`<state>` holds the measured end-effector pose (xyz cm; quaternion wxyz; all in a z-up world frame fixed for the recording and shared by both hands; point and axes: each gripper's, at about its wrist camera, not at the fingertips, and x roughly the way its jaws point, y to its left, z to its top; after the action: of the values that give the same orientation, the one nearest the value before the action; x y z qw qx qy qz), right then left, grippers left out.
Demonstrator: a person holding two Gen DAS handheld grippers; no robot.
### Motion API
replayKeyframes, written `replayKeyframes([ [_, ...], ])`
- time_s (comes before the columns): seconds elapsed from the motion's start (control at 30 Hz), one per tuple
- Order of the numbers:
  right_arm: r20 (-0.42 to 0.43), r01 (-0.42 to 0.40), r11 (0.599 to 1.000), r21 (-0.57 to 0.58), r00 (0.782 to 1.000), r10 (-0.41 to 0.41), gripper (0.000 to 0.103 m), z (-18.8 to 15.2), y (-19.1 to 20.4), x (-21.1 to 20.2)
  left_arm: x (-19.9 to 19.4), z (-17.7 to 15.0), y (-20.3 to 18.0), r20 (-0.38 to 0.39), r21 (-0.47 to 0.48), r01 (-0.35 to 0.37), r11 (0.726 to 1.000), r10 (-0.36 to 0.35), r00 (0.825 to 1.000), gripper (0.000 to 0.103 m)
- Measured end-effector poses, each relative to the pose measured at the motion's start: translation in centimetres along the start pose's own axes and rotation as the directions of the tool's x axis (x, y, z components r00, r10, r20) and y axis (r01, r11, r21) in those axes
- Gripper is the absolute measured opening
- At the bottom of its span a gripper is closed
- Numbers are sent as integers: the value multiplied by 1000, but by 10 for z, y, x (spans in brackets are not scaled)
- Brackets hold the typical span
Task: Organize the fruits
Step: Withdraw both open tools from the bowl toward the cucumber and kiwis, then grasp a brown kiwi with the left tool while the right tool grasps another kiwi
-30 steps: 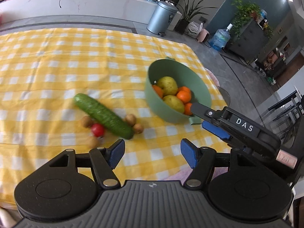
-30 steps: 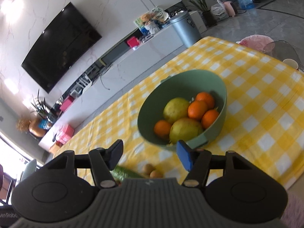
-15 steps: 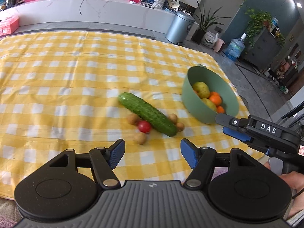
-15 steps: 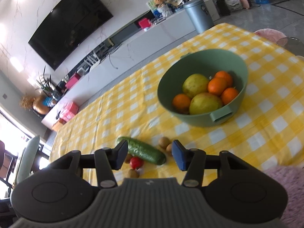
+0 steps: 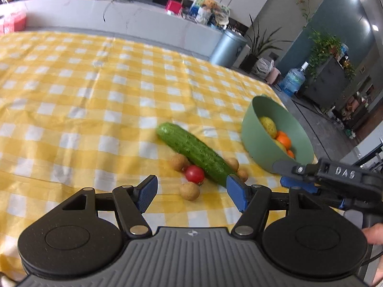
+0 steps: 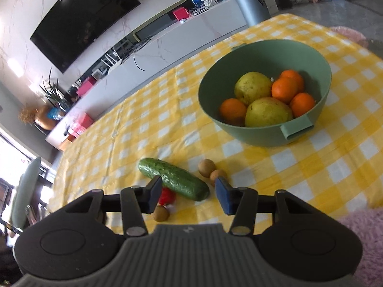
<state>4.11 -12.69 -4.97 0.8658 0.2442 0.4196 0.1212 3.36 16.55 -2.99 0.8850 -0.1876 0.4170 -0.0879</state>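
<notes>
Yellow checked tablecloth point(image 5: 95, 100) carries the green bowl point(image 6: 251, 129) near its right edge, already holding 2 pears and 4 oranges. Left of it, toward the near edge, lie a cucumber point(image 6: 173, 181), a tomato point(image 5: 194, 174) and 4 small brown fruits, not yet sorted. Left gripper point(image 5: 191, 190) is closing slightly, right gripper point(image 6: 188, 195) closing, both empty.

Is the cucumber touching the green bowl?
Apart. The right wrist view shows it plainly: a stretch of bare checked cloth lies between the cucumber and the green bowl, with two small brown fruits in that gap.
</notes>
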Motion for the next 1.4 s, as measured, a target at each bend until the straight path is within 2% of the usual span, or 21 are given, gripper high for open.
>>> replayKeyframes([
  [0.2,-12,76,997,32,997,-75,45,7,-8,23,28,-7,3,-40,14,2,1000,-2,999,72],
  [0.3,-49,12,995,97,999,-7,45,9,-18,35,40,-13,-2,-50,60,4,998,-1,999,72],
  [0.33,-56,13,993,115,998,-7,43,11,-21,39,42,-14,-4,-53,76,15,997,-11,999,72],
  [0.43,-55,77,993,91,996,-72,42,14,-19,47,50,-15,-9,-60,103,39,994,-33,998,72],
  [0.57,-64,168,986,19,984,-167,41,15,-9,59,64,-18,-17,-74,175,-27,984,41,996,70],
  [0.63,-70,205,978,-25,976,-206,40,14,-5,68,70,-20,-19,-98,192,-34,981,53,994,68],
  [0.77,-119,198,979,-40,972,-201,32,16,-4,84,71,-21,-20,-77,193,-39,980,55,995,65],
  [0.97,-135,210,977,-38,968,-214,24,15,-5,93,70,-21,-18,-55,182,-56,982,67,996,55],
  [1.0,-133,210,977,-41,968,-214,24,14,-4,93,70,-21,-19,-53,185,-64,981,75,996,52],
  [1.3,-133,197,980,-8,972,-196,21,13,-8,93,70,-25,-23,-14,237,-87,968,93,996,41],
  [1.4,-131,195,981,-8,972,-195,21,13,-8,92,69,-26,-23,-11,244,-83,966,88,996,35],
])
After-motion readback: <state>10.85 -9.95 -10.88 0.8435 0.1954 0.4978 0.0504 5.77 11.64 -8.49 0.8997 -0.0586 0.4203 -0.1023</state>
